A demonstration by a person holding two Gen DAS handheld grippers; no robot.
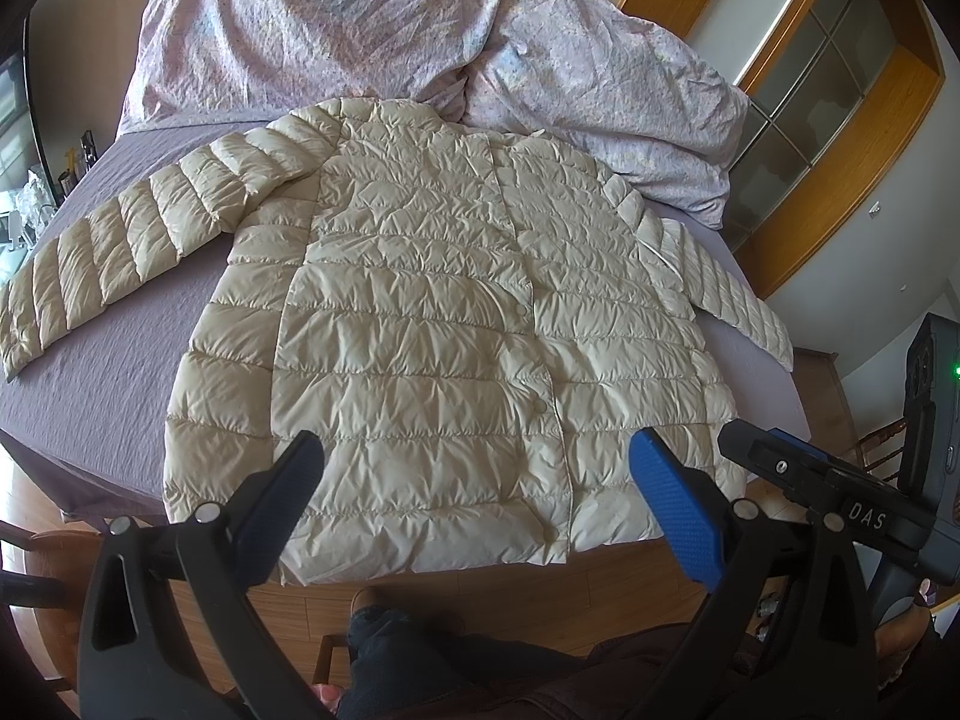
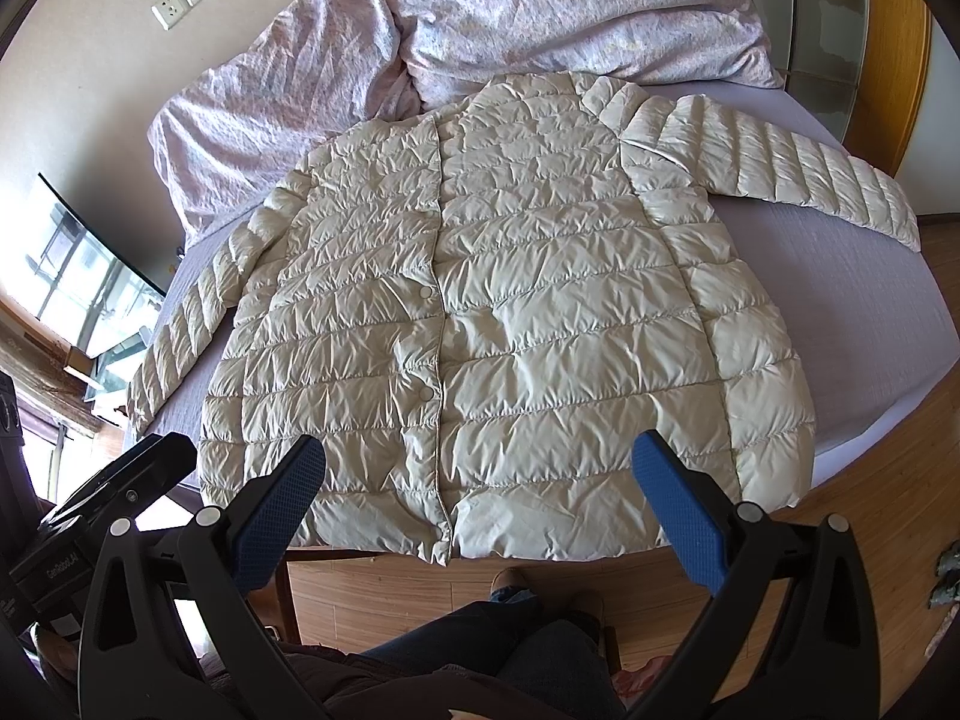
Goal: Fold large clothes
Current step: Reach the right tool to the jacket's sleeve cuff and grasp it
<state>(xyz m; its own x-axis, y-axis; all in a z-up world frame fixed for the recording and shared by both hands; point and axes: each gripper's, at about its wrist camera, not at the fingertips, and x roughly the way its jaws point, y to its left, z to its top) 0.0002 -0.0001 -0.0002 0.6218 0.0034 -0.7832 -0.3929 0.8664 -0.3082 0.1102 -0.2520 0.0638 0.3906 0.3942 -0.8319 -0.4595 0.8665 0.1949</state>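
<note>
One cream quilted jacket (image 1: 432,312), spread flat front-up on a bed (image 1: 120,360) with a lilac sheet, snap front closed, two snaps showing plainly down the placket in each view. Left wrist view, left to right: one sleeve (image 1: 102,258) runs out to the left edge of the frame along the sheet; the body fills the centre; the other sleeve (image 1: 726,294) angles toward the right edge and hangs slightly past the mattress. Hem lies at the near bed edge, low in the frame. Left gripper (image 1: 477,477) hovers above the hem, jaws wide apart, nothing between them but the jacket's lower panel seen past them; contact not evident. The second tool, black with a "DAS" label, shows at lower right. Right wrist view: same jacket (image 2: 510,324), one sleeve down the left side, the other stretched to the upper right. Right gripper (image 2: 480,480) also over the hem, jaws well apart, holding nothing. One rumpled floral duvet (image 2: 480,12) bunched in two humps across the top of both frames, touching the collar. Person's legs in dark trousers (image 2: 480,648) at bottom centre, wooden floor (image 2: 840,540) beneath. One wall socket and one switch plate at upper left.
</note>
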